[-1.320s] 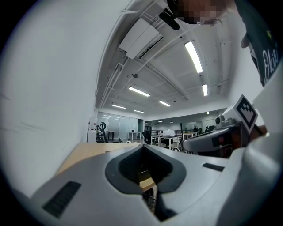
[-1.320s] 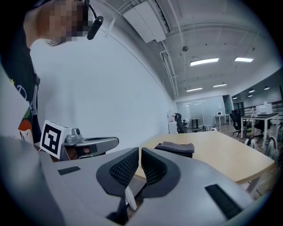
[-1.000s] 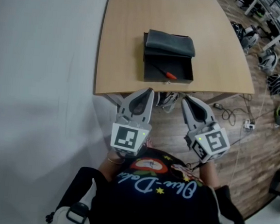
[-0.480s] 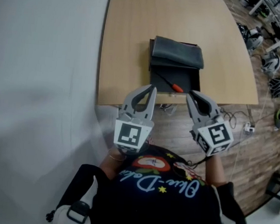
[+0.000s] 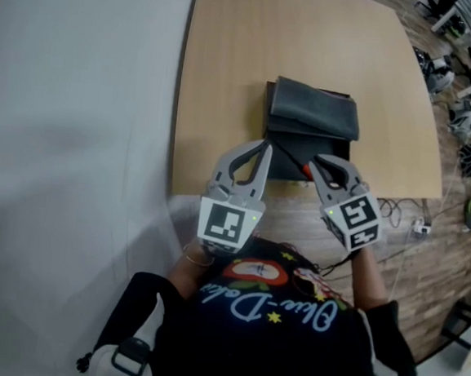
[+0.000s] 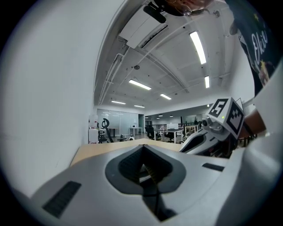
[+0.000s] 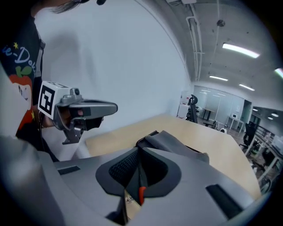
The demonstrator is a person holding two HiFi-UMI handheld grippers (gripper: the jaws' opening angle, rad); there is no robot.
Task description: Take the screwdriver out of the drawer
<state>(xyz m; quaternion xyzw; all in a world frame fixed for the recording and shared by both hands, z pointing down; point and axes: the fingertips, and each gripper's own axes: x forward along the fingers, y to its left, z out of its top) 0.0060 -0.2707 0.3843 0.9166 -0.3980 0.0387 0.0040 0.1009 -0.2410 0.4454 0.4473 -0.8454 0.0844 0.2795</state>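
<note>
Slim black-shafted, orange-handled screwdriver (image 5: 305, 166) noted lying slantwise in open dark drawer (image 5: 288, 171), under folded grey cloth (image 5: 316, 108), on light wooden worktop (image 5: 230, 60). Left gripper (image 5: 264, 147) held at the drawer's near left corner, jaws pressed together, nothing between them. Right gripper (image 5: 316, 161) poised just over the handle end, jaws likewise together and empty. Reach judged under way. Right jaws are to be spread before descent, lined across the handle, and closed on the handle rather than the thin shaft.
</note>
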